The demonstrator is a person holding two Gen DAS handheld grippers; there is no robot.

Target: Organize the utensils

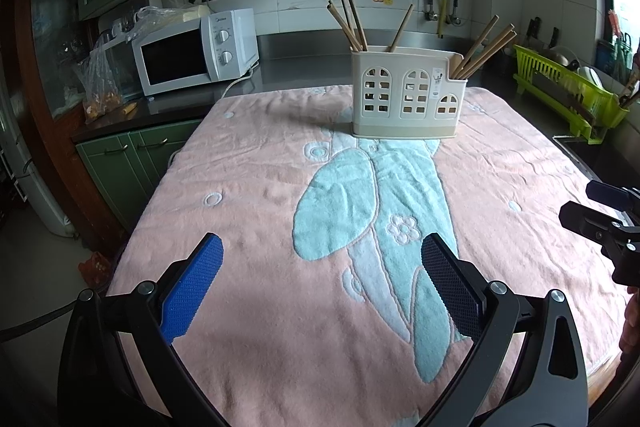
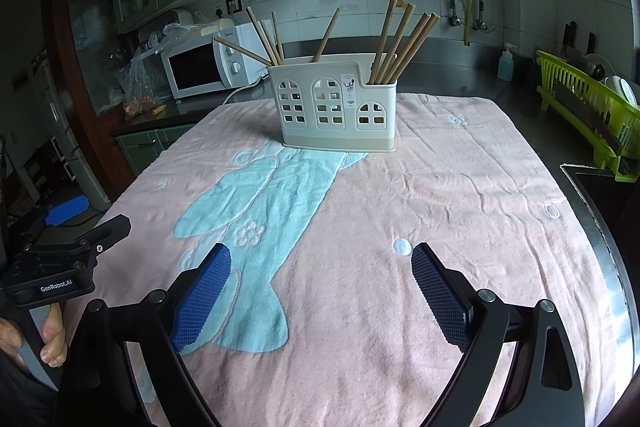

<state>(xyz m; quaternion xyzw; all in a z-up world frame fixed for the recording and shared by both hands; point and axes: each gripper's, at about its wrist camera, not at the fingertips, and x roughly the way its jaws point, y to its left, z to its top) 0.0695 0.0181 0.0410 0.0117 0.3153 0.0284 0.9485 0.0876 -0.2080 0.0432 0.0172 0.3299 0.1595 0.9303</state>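
A cream utensil holder [image 1: 408, 95] with arched window cut-outs stands at the far middle of the pink towel [image 1: 248, 179]; it also shows in the right wrist view [image 2: 336, 107]. Several wooden chopsticks [image 1: 354, 23] stand in its left, middle and right compartments, leaning outwards [image 2: 402, 39]. My left gripper [image 1: 322, 279] is open and empty over the near part of the towel. My right gripper [image 2: 322, 287] is open and empty, also near the front, and its body shows at the right edge of the left wrist view [image 1: 608, 223].
A white microwave [image 1: 192, 53] sits on the counter at the back left. A green dish rack [image 1: 568, 95] stands at the right, beside a dark sink edge [image 2: 588, 183]. The towel [image 2: 460, 187] covers the whole table.
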